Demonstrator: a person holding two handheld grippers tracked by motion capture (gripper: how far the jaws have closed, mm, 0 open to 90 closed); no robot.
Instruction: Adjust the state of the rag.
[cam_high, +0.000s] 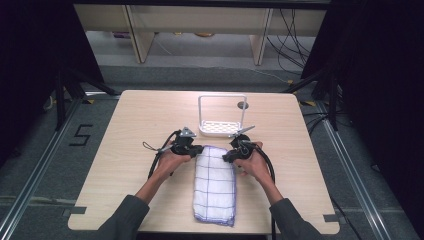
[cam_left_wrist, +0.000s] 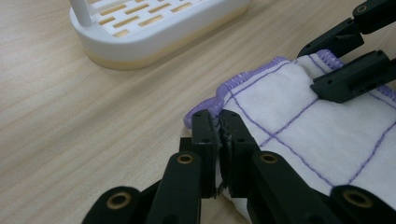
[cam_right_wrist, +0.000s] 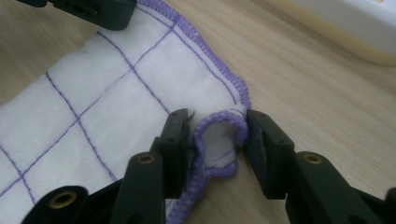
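High view looks forward and down from above the person's side, taking in the whole desk (cam_high: 125, 150). Each tool view sits low and close, facing across the folded cloth's (cam_left_wrist: 327, 135) far end; both share its purple-stitched edge.

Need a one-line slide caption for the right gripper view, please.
Right gripper, jaws apart, straddling the curled purple-stitched corner of the folded cloth on the table.

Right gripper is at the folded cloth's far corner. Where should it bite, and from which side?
Grip the purple-stitched corner of the cloth where the hem curls up into a small loop. It stands off the table, so the right gripper, whose fingers are open around it, can probably close there. Come in low from the cloth's outer right edge, mirroring the left gripper shut on the opposite corner.
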